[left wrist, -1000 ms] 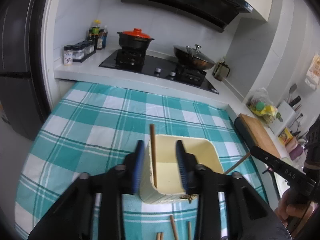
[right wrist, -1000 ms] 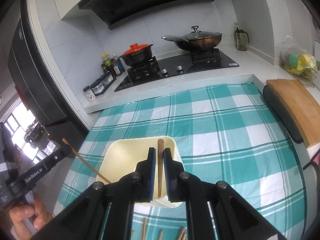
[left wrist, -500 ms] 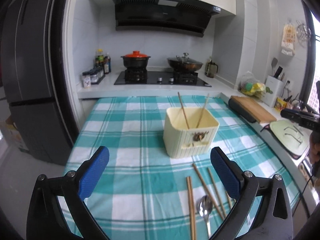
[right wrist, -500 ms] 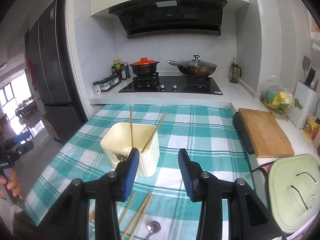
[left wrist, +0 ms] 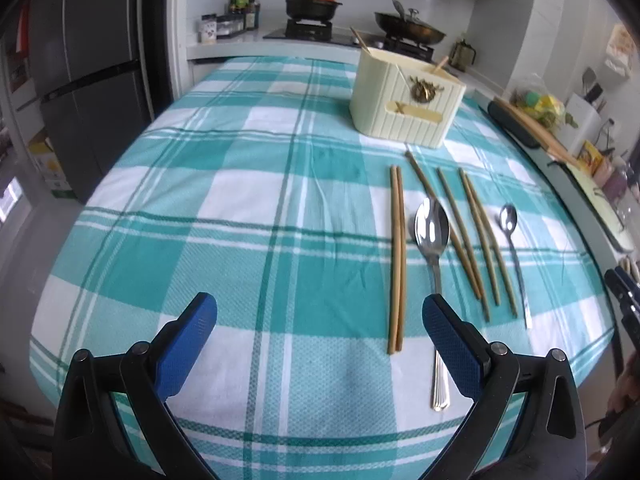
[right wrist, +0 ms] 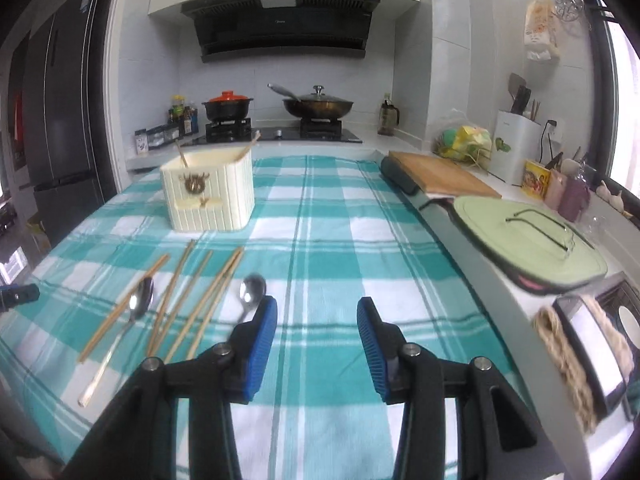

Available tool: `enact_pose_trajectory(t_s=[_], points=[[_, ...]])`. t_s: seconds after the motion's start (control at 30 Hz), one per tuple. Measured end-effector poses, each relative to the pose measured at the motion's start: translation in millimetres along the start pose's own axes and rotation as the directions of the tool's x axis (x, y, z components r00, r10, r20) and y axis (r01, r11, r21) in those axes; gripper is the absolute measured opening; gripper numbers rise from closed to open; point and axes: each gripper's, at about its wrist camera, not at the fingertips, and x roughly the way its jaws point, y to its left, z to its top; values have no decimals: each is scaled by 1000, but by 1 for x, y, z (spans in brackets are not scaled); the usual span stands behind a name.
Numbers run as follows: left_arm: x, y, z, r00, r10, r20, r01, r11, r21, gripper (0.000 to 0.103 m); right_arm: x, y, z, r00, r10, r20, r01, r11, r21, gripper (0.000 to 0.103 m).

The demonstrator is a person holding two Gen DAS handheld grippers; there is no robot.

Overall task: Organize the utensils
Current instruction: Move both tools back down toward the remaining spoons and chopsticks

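Observation:
A cream utensil box (left wrist: 406, 98) stands on the teal checked cloth with two chopsticks leaning in it; it also shows in the right wrist view (right wrist: 210, 192). In front of it lie several wooden chopsticks (left wrist: 397, 256) (right wrist: 208, 300), a large spoon (left wrist: 432, 240) (right wrist: 136, 308) and a small spoon (left wrist: 512, 240) (right wrist: 250, 294). My left gripper (left wrist: 318, 336) is open wide and empty, low over the cloth's near edge, just left of the chopsticks. My right gripper (right wrist: 316, 340) is open and empty, just right of the small spoon.
A counter with a cutting board (right wrist: 440, 170), a green lid (right wrist: 528, 236) and a scale (right wrist: 588, 332) runs along the right. The stove with pots (right wrist: 272, 110) is behind the table. A fridge (left wrist: 80, 80) stands at the left.
Both grippers have let go of their chopsticks into the box, opened, and pulled back and down to the near side of the table, low over the cloth.

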Motion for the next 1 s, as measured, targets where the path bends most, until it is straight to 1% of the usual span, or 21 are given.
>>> enact_pose_trajectory(t_s=[0.1, 0.17, 0.27, 0.4, 0.47, 0.57, 0.73, 0.9, 1.0], points=[[3, -4, -8, 1000, -19, -2, 19, 1000, 22, 102, 3, 16, -32, 998, 13, -63, -19, 995, -95, 42], [8, -7, -5, 999, -44, -9, 44, 999, 14, 102, 2, 19, -41, 997, 26, -74, -33, 995, -96, 42], [19, -12, 7, 999, -52, -12, 53, 998, 22, 102, 6, 21, -41, 995, 50, -86, -56, 996, -67, 42], [45, -26, 24, 1000, -8, -21, 11, 992, 122, 102, 9, 33, -36, 994, 79, -76, -85, 993, -81, 42], [59, -32, 29, 1000, -2, -31, 7, 986, 166, 102, 8, 40, -34, 993, 96, -70, -102, 991, -84, 42], [75, -38, 33, 998, 7, -55, 4, 980, 200, 102, 8, 47, -35, 990, 114, -79, -121, 988, -92, 42], [90, -40, 37, 998, 17, -68, -3, 979, 205, 102, 11, 46, -40, 988, 112, -107, -121, 989, -88, 42], [103, -40, 39, 995, 47, -83, -28, 975, 222, 102, 16, 44, -37, 986, 118, -116, -126, 990, -67, 42], [106, -36, 41, 995, 30, -93, -10, 978, 207, 103, 17, 45, -36, 985, 125, -115, -133, 989, -68, 42]])
